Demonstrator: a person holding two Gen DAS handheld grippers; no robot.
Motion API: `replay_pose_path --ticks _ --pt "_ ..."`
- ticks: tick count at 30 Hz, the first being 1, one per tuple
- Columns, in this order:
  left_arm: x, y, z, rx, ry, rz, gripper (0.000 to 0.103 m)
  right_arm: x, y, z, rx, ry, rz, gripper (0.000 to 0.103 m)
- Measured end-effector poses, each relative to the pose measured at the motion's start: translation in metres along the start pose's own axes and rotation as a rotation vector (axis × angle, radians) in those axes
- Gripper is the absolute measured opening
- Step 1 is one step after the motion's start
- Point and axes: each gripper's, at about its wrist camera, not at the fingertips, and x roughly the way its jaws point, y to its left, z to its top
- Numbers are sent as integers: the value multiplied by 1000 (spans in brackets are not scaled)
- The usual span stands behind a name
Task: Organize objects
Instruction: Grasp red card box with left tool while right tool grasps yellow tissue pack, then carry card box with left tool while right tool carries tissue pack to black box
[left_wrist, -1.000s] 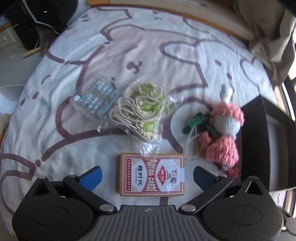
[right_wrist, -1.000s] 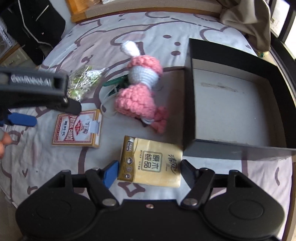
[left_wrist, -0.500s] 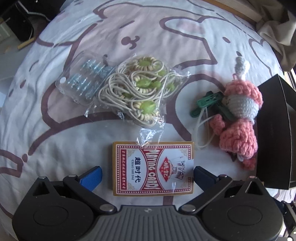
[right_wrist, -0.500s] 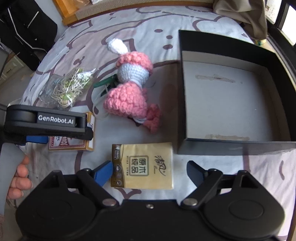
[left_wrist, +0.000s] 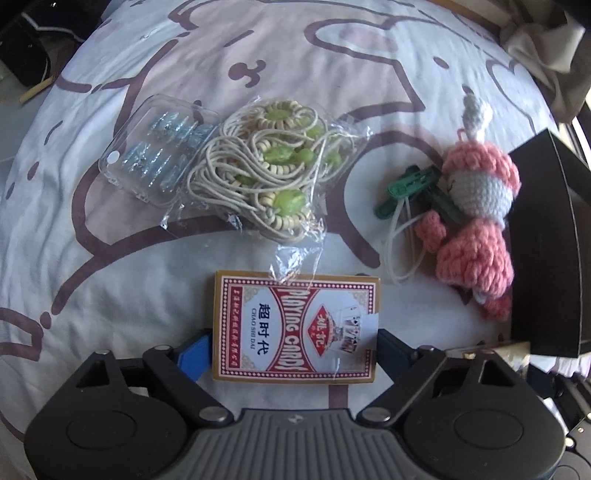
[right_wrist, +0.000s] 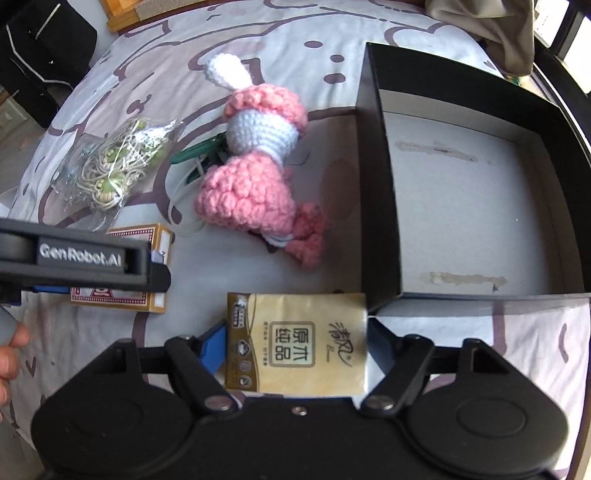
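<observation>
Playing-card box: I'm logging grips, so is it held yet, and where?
The left tongs, having just closed further, appear to pinch the playing-card box by its two short ends; it lies on the bedsheet.

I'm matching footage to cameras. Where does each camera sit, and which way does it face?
Left wrist: on the left tongs, looking down at the bed; their fingers, just closing, touch both ends of the playing-card box; no hand shows.
Right wrist: on the right tongs, looking down; their fingers, just closing, flank the tissue pack beside the open black box; the left tongs and a hand show at left.
Shared: card box, crochet doll, bagged cord, black box.
</observation>
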Motion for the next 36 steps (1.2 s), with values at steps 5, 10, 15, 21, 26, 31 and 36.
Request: replay_pose_path --ticks 5,10,15,21,26,31,36 --pt "-2 9 2 -37 1 3 89 -2 0 0 -14 1 3 73" --pt "-12 17 2 -59 -26 14 89 -5 1 1 -10 7 20 73" --pt "-28 24 0 -78 -65 10 89 -16 7 1 -28 -23 50 73" --pt "-58 11 7 -107 -118 10 89 -39 8 2 -22 -78 74 73" --pt "-85 16 -17 -123 -177 21 89 -59 8 3 -4 -124 93 73" --pt "-107 15 -24 -111 -254 28 89 -81 10 4 -13 -185 101 73" --pt "-123 8 -30 -87 -316 44 89 -100 8 5 -10 -236 101 73"
